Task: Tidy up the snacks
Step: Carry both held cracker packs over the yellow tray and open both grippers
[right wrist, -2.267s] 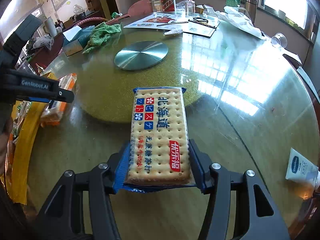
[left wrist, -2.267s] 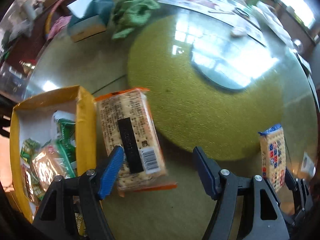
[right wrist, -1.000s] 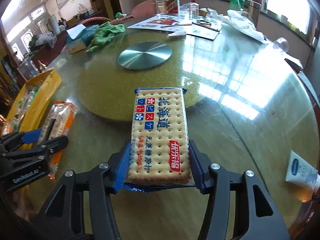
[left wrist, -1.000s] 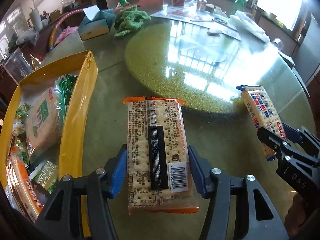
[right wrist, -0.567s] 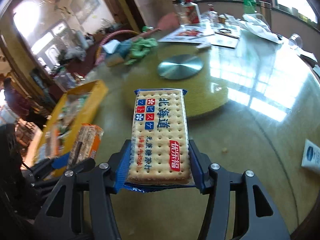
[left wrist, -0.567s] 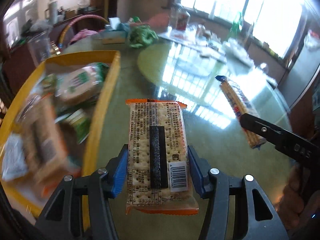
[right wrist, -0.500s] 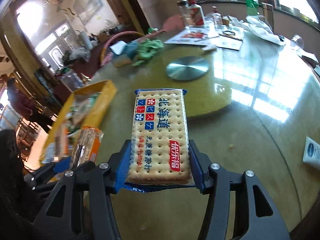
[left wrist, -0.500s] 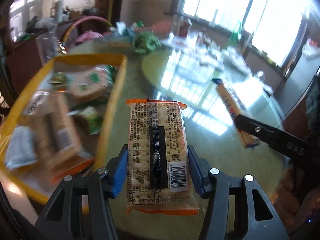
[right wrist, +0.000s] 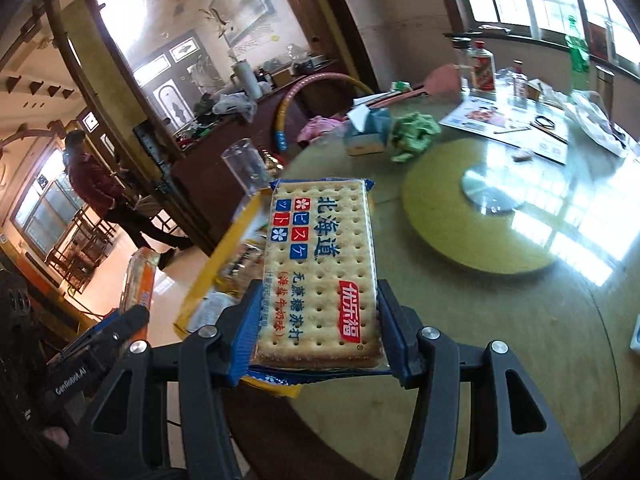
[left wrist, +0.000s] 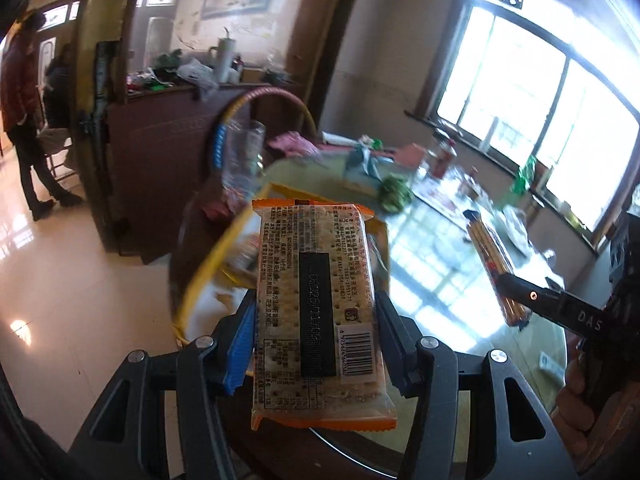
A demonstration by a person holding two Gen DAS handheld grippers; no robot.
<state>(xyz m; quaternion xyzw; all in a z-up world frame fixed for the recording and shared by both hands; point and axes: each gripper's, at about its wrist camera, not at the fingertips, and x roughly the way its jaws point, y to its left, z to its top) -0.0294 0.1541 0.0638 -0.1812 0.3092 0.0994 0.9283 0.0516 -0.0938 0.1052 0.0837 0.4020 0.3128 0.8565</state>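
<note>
My left gripper [left wrist: 316, 344] is shut on an orange-edged cracker pack [left wrist: 318, 304], label side up, held high above the table edge. My right gripper [right wrist: 316, 332] is shut on a blue-edged cracker pack [right wrist: 320, 268] with red and blue print. The yellow snack box [left wrist: 204, 272] lies below and behind the left pack, blurred, with several snack packs inside; it also shows in the right wrist view [right wrist: 224, 252]. The right gripper and its pack show edge-on in the left wrist view [left wrist: 496, 272]. The left gripper's pack shows in the right wrist view [right wrist: 138, 280].
A round glass table [right wrist: 520, 320] carries a yellow-green turntable [right wrist: 460, 216] with a metal disc [right wrist: 492, 188]. A tissue box [right wrist: 368, 132], green cloth [right wrist: 414, 134], papers and bottles stand at the far side. A clear cup [right wrist: 244, 168] stands near the box. A person [right wrist: 100, 188] walks beyond.
Both grippers have risen and tilted up with their packs. The views now show the room and the table edge. The yellow box has slid down behind the packs.
</note>
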